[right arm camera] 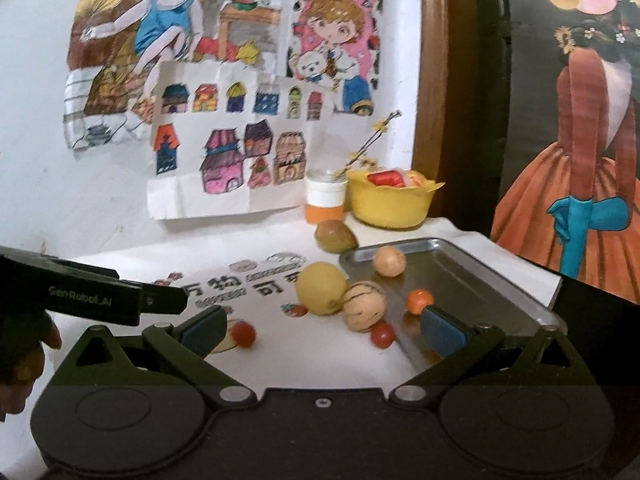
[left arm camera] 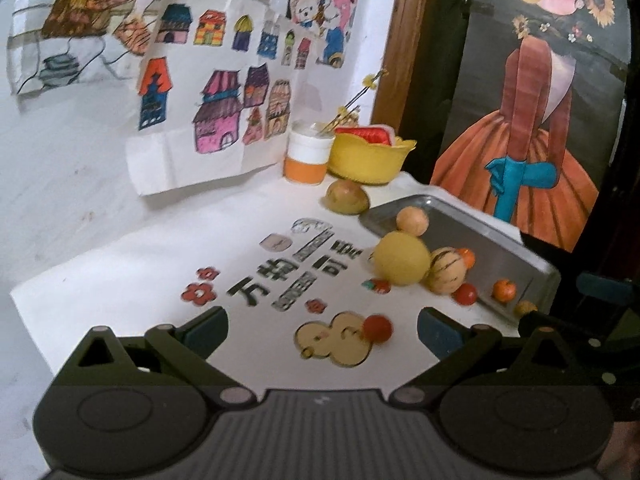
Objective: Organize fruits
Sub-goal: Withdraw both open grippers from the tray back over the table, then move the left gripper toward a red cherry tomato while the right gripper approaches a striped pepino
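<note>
**Steel tray half filled, fruit sitting all over the desk**

Steel tray (right arm camera: 480, 280) is sitting at the right of the white desk (left arm camera: 120, 264), and only a few pieces are lying in it: a small tan ball-shaped fruit (right arm camera: 389, 262) near its far corner and a little orange (right arm camera: 419, 301) further forward. Everything else is waiting outside. A big yellow fruit (left arm camera: 401, 258) and a striped melon (left arm camera: 447, 270) are sitting side by side, touching or nearly so, right against the tray's left edge. A brownish pear (left arm camera: 347, 197) is lying behind the tray, near the yellow bowl (left arm camera: 370, 160). Small red tomatoes are scattered in front, one (left arm camera: 377, 328) lying on a gold sticker and another (right arm camera: 383, 334) just beside the melon.

Both sets of tongs are hanging spread wide and gripping nothing. The left tongs (left arm camera: 322, 328) are hovering close to that red tomato on the sticker; the right tongs (right arm camera: 322, 326) are hovering over the tray's near-left corner.

My guess on handling: they're looking like light toy fruit, smooth and round, so they'll be rolling off if nudged. I'd be pinching the tomato across its widest middle, coming straight down. The yellow fruit is looking too broad for anything but a full-width grab.
</note>
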`<state>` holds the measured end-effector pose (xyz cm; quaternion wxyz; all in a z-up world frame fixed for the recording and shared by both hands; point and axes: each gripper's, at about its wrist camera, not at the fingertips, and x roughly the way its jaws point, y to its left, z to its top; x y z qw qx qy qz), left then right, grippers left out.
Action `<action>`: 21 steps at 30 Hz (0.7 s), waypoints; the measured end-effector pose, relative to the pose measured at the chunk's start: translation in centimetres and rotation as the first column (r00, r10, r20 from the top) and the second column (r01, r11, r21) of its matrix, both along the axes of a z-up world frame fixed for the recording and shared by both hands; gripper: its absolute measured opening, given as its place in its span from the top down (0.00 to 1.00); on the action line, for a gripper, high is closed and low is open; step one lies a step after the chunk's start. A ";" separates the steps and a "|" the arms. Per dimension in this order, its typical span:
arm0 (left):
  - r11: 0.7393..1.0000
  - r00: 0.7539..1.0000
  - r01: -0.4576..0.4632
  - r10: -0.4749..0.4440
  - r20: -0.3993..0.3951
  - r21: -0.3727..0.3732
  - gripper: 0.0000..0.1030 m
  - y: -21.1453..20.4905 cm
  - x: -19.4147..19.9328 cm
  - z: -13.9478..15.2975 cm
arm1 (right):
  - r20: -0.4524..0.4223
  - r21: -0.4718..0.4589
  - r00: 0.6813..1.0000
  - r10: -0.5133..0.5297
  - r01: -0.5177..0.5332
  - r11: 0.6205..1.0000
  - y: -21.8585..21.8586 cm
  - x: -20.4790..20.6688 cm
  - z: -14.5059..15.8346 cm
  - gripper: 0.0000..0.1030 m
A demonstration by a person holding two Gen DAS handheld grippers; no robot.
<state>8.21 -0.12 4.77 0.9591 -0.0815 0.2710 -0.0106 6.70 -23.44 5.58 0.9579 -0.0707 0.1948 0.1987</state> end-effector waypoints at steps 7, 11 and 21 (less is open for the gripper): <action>1.000 0.999 -0.005 0.005 -0.040 0.007 0.00 1.1 -0.5 -0.9 | -0.069 -0.055 0.997 0.036 -0.040 0.998 1.6 -0.2 -1.8 0.01; 1.000 0.998 0.003 -0.003 -0.062 0.004 0.00 1.3 -0.4 -1.4 | -0.115 -0.073 0.993 0.040 -0.049 0.996 2.1 0.0 -2.9 0.01; 1.000 0.995 0.027 -0.028 -0.095 -0.011 0.00 0.7 0.6 -2.4 | -0.161 -0.082 0.987 -0.004 -0.010 0.997 1.2 1.4 -4.3 0.01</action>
